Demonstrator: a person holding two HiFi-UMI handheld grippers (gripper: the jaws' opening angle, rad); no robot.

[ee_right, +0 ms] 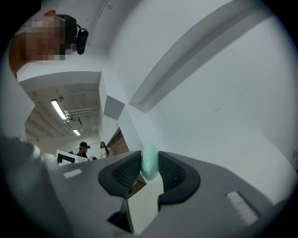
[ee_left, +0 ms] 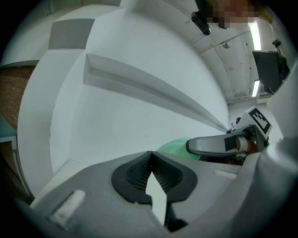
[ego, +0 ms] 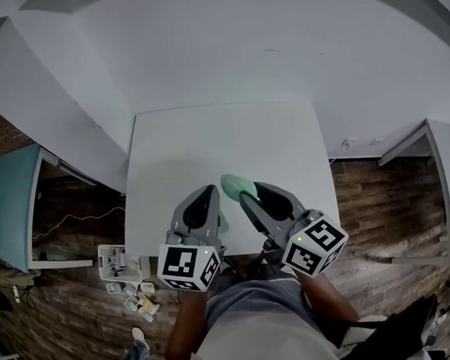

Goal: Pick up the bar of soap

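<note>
right gripper (ee_right: 150, 168) clamped on the pale green oval bar of soap (ee_right: 149, 161).
the soap stands edge-on between the pads, above the white rectangular table (ego: 200, 150); the left gripper (ee_left: 151, 162) jaws meet, empty.

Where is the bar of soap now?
Head view: the bar of soap is clamped between the right gripper's jaws, over the table, just right of the left gripper.

The table (ego: 207, 142) lies open beyond the left gripper (ego: 208, 192) and right gripper (ego: 250, 191); a white wall (ego: 225, 54) bounds its far edge.
</note>
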